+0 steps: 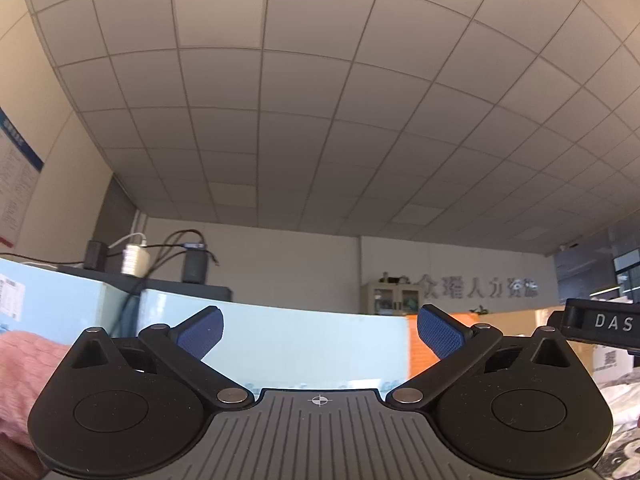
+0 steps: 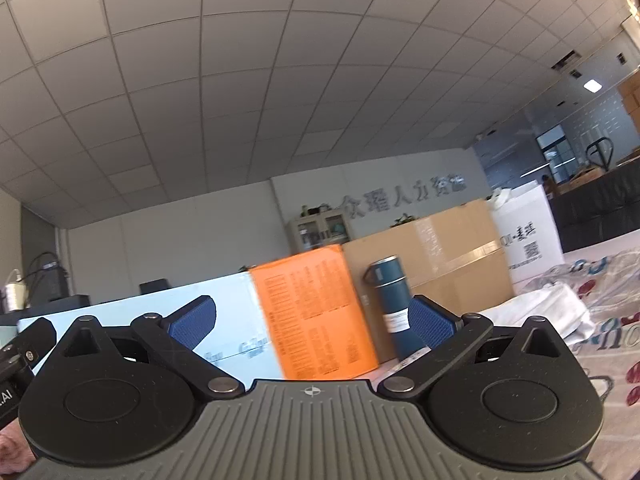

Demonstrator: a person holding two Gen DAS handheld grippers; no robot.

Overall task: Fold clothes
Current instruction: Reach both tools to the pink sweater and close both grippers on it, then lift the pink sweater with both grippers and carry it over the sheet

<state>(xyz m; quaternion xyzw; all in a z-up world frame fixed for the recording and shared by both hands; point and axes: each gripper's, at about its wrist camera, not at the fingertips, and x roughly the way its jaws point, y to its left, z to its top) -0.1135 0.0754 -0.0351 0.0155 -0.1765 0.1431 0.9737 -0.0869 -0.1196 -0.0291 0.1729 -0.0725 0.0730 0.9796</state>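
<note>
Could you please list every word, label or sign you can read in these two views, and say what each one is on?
"DAS": black bar at the right edge, left wrist view.
".AI": black part at the left edge, right wrist view.
Wall lettering: characters, too blurred to read.
Orange box, white box, wall poster: print too small.

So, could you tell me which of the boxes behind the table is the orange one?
The orange box, standing between the pale blue box and the brown cardboard box.

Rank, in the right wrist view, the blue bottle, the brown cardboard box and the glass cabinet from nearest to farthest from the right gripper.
From the right gripper:
1. Blue bottle, just beyond its right finger.
2. Brown cardboard box, behind the bottle.
3. Glass cabinet, against the far wall.
</note>
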